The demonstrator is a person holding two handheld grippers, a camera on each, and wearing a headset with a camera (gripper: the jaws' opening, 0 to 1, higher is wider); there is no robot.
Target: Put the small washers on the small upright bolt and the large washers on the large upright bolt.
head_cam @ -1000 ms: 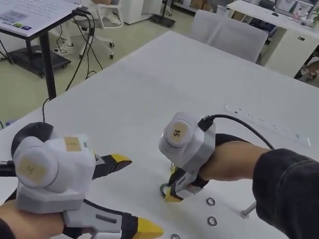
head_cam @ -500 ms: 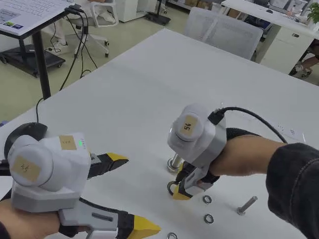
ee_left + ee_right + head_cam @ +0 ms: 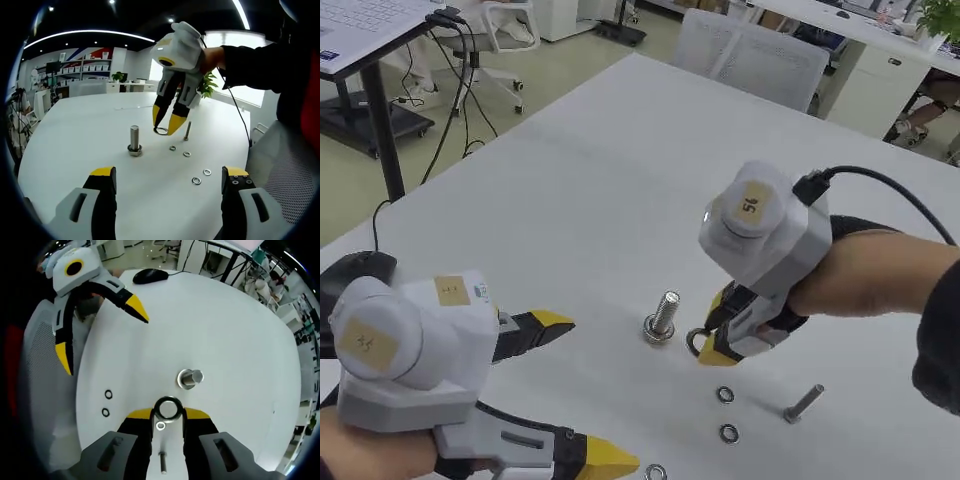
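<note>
A large steel bolt (image 3: 661,318) stands upright on the white table (image 3: 580,180). Just to its right and a little above the table, my right gripper (image 3: 705,345) is shut on a large washer (image 3: 697,341). In the right gripper view that washer (image 3: 167,408) sits between the yellow tips, short of the bolt (image 3: 190,377). A small bolt (image 3: 804,402) lies on its side at the right. Small washers (image 3: 725,395) (image 3: 728,433) (image 3: 656,471) lie flat nearby. My left gripper (image 3: 582,392) hovers open at the lower left, holding nothing.
A black mouse (image 3: 355,268) rests at the table's left edge. A grey chair (image 3: 755,60) stands beyond the far edge, and a side table with a laptop (image 3: 360,30) and hanging cables is at the left. Bare tabletop stretches behind the bolt.
My right gripper has risen off the table with the large washer and moved right, uncovering the large bolt. The left gripper has stayed open in place.
</note>
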